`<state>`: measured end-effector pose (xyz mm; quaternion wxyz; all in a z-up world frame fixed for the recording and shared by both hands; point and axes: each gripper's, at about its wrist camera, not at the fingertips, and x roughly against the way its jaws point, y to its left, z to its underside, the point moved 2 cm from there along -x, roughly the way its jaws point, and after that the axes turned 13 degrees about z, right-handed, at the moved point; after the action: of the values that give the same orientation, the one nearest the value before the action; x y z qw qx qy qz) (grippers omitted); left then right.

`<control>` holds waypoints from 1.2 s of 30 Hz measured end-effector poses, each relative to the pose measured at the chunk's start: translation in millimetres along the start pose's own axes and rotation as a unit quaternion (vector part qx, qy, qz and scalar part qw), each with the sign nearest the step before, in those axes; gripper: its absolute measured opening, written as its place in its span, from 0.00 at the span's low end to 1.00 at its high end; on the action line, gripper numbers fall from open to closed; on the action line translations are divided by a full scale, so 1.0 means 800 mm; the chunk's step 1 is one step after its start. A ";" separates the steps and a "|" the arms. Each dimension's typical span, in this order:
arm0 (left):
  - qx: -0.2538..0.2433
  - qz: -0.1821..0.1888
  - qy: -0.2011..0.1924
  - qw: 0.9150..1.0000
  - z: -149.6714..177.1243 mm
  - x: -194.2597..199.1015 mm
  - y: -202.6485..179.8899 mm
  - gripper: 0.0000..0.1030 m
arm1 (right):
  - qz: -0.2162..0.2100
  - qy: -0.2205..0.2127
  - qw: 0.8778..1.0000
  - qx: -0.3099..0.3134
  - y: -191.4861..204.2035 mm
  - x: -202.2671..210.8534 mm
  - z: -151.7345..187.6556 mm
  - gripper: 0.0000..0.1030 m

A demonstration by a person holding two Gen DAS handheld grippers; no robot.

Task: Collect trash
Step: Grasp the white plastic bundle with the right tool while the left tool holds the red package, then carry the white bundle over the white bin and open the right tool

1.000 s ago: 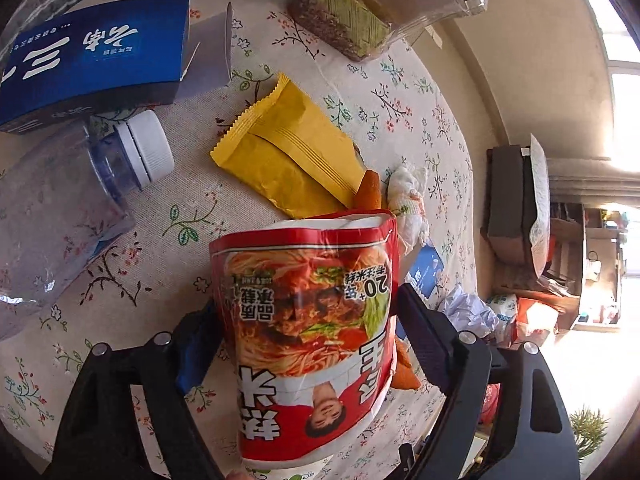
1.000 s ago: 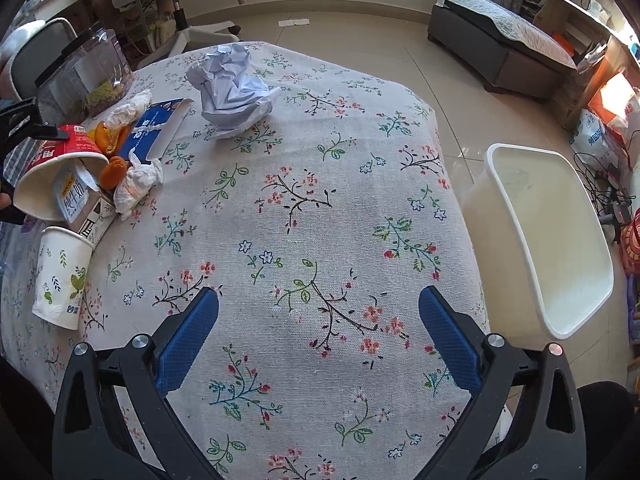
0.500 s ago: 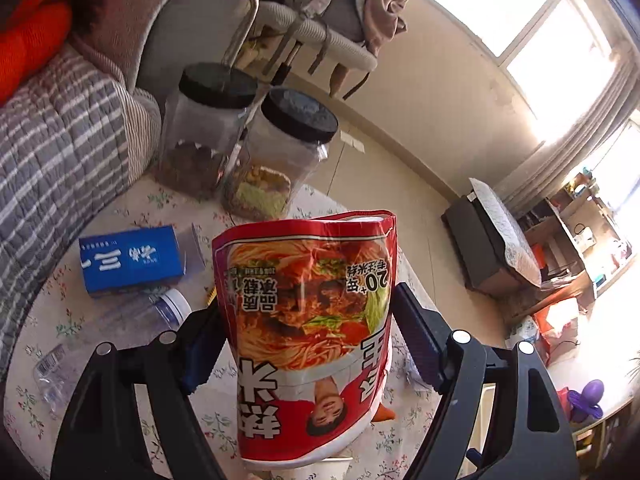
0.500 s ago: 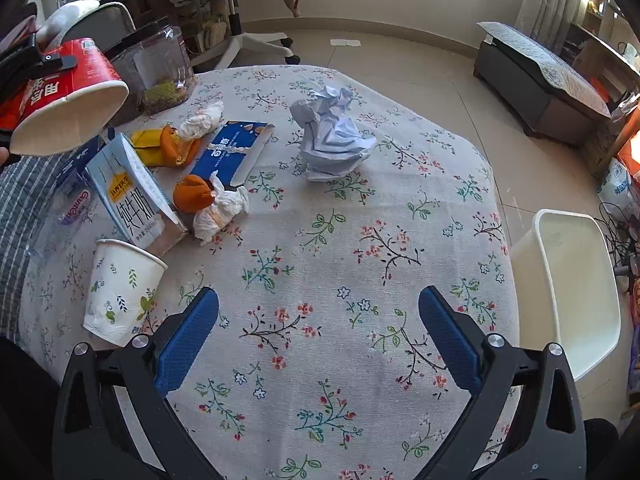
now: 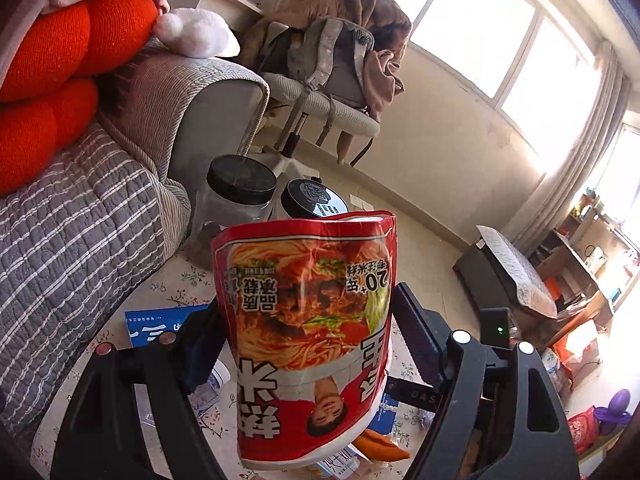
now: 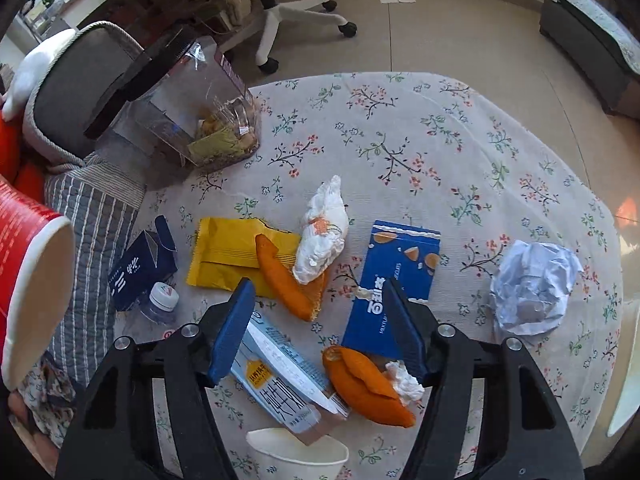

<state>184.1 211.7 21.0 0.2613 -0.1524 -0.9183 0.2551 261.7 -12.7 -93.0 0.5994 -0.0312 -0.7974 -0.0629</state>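
left gripper (image 5: 308, 344) pinching noodle cup (image 5: 308, 320), lifted. right gripper (image 6: 320, 328) closing over orange peel (image 6: 286, 278), nothing pinched yet; risk: pads snag yellow wrapper (image 6: 228, 256) underneath.

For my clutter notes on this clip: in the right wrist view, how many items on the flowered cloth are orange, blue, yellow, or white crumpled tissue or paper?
Orange peel pieces: 2
Blue packs: 2, flat wrapper, small box
Yellow wrapper: 1
White crumpled wads: 3
Total: 8
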 end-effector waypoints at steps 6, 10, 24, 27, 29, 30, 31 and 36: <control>0.017 0.014 0.004 1.000 -0.003 -0.001 0.007 0.75 | 0.033 0.041 0.999 -0.002 0.022 -0.046 -0.023 0.49; 0.018 0.019 0.007 1.000 -0.002 -0.002 0.006 0.75 | 0.050 0.049 0.998 -0.005 0.024 -0.065 -0.031 0.49; -0.006 -0.008 0.014 1.000 0.004 -0.015 -0.002 0.75 | 0.036 -0.040 0.998 -0.016 0.011 -0.020 -0.024 0.29; -0.012 -0.016 0.011 1.000 0.007 -0.016 -0.005 0.75 | 0.032 -0.086 0.996 -0.017 0.001 0.019 -0.024 0.29; -0.019 -0.022 0.007 1.000 0.011 -0.016 -0.010 0.75 | 0.030 -0.116 0.993 -0.018 -0.014 0.047 -0.020 0.29; -0.023 -0.024 0.005 0.999 0.013 -0.016 -0.013 0.75 | 0.028 -0.129 0.991 -0.019 -0.019 0.058 -0.016 0.29; -0.029 -0.026 0.002 0.999 0.015 -0.015 -0.017 0.75 | 0.027 -0.143 0.989 -0.021 -0.027 0.072 -0.012 0.29; -0.060 -0.042 -0.025 0.997 0.030 -0.003 -0.045 0.75 | 0.046 -0.215 0.975 -0.019 -0.050 0.108 0.015 0.29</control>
<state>167.2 171.9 21.8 0.2387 -0.1224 -0.9441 0.1916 221.0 -53.2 -16.3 0.4157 -0.0923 -0.9038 -0.0425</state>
